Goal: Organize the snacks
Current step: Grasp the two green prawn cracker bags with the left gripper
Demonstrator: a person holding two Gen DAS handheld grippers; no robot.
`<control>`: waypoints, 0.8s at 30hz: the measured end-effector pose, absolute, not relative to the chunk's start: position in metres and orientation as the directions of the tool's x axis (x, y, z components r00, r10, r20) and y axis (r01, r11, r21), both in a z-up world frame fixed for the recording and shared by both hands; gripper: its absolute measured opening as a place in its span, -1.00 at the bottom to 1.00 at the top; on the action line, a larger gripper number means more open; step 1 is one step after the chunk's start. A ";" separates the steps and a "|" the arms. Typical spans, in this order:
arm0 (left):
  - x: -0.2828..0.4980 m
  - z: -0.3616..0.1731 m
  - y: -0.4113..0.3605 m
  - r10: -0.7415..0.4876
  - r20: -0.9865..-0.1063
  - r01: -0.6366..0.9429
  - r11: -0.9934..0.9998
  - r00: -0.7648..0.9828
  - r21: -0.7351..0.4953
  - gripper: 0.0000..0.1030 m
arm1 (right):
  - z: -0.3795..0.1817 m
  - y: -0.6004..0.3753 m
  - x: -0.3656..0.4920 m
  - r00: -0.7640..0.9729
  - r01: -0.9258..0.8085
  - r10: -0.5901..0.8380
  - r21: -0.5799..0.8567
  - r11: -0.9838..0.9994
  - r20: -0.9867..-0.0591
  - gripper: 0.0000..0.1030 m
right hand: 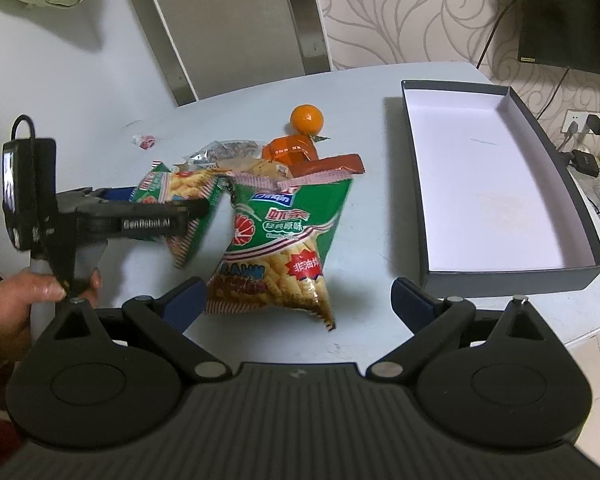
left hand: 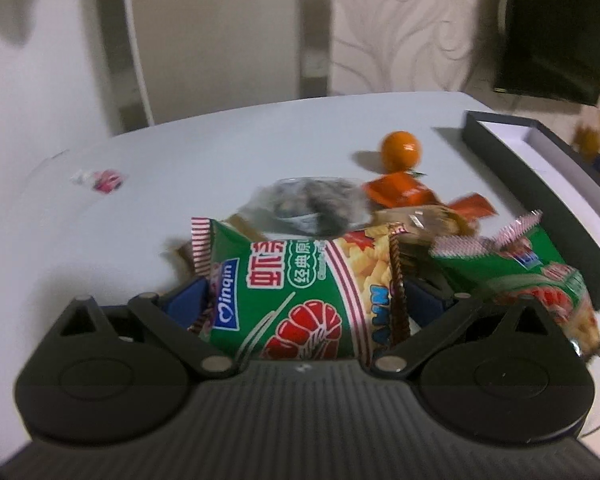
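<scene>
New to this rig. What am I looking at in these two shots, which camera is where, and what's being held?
No robot arm: a person holds a handheld left gripper and right gripper, each carrying a fisheye camera looking along its fingers. The left view shows its fingers shut on a green prawn-cracker bag. The right view shows open fingers behind a second green bag on the table. Also there: an orange, orange packets and an empty dark box.
</scene>
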State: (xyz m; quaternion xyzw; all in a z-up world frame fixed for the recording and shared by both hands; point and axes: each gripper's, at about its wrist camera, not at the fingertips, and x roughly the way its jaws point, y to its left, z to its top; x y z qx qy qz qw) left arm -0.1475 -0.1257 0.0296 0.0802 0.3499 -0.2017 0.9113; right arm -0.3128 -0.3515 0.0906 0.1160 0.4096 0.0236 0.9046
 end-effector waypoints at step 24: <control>-0.142 0.033 -0.130 -0.236 -0.663 0.353 0.935 0.710 0.044 1.00 | 0.080 -0.331 -0.296 0.649 -0.022 0.155 0.185 0.982 -0.744 0.95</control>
